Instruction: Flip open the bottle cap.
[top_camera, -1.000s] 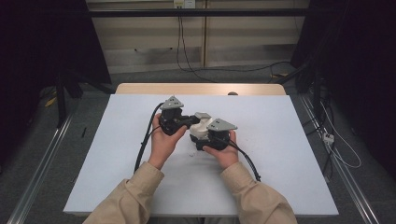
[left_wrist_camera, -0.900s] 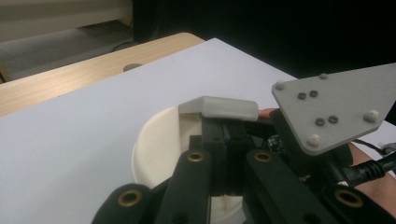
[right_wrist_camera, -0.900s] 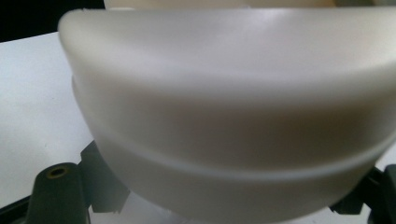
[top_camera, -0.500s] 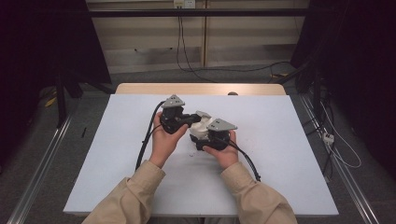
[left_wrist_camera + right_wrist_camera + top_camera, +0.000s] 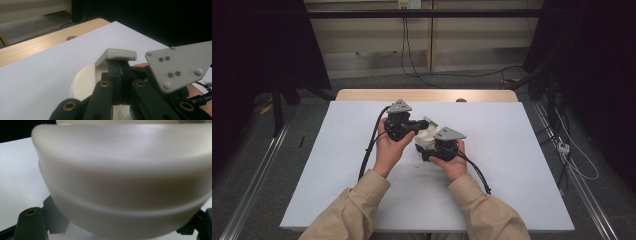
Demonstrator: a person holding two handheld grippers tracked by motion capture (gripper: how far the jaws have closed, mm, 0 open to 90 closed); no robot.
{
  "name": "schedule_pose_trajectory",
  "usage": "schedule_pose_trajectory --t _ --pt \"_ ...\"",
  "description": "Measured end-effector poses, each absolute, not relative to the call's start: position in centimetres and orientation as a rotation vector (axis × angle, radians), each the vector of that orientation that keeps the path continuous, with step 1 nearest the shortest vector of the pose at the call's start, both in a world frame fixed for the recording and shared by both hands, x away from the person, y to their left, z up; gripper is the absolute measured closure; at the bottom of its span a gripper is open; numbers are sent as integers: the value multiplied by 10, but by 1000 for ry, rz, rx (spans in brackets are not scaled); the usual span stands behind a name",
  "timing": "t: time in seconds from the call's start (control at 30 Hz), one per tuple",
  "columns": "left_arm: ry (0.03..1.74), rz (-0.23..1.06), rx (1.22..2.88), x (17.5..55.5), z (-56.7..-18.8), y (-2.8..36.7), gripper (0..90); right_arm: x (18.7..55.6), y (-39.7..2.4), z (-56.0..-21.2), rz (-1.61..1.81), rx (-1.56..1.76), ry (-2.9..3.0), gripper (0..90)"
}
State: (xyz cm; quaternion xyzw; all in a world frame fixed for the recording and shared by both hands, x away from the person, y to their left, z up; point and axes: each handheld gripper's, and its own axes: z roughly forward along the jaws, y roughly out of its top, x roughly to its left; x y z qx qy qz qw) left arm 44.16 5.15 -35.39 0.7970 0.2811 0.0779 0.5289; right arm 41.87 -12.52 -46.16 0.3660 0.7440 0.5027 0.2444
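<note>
The left gripper (image 5: 121, 75), at the lower middle of its own view, has its two black jaws pressed together on a flat tab or rim of the off-white, rounded plastic container (image 5: 82, 82), so it is clenched on that edge. In the high view this gripper (image 5: 412, 126) sits just left of centre, pointing toward the right one.

The right gripper (image 5: 430, 145) lies just right of centre in the high view, against the container (image 5: 428, 134). In its own view the container's smooth, pale, curved wall (image 5: 120, 175) bulges across the frame, with black jaw parts showing at the lower left and lower right corners on either side of it. It seems to be grasping the body, though I cannot tell how firmly.

The main risk, I judge, is the thin hold on the left: a narrow tab pinched by the tips could slip out if the two hands pull apart or twist unevenly, and the piece would drop to the white desk (image 5: 522, 150). The glossy curved wall could likewise slide between the right jaws.

The container looks matt to slightly shiny, cream-white, with a raised band running round its wall. It is held between the two grippers at the middle of the desk; whether it rests on it I cannot tell.
</note>
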Motion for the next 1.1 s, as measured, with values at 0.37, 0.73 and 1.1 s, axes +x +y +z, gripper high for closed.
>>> schedule_pose_trajectory --t 0.37,0.73,1.1 --pt "661 198 1905 444 -352 48 900 419 -126 -462 1376 1004 2030 188" --pt "665 200 1897 446 -349 44 900 419 -125 -462 1372 1002 2031 188" --pt "665 209 1889 448 -346 39 900 419 -125 -462 1367 999 2029 188"
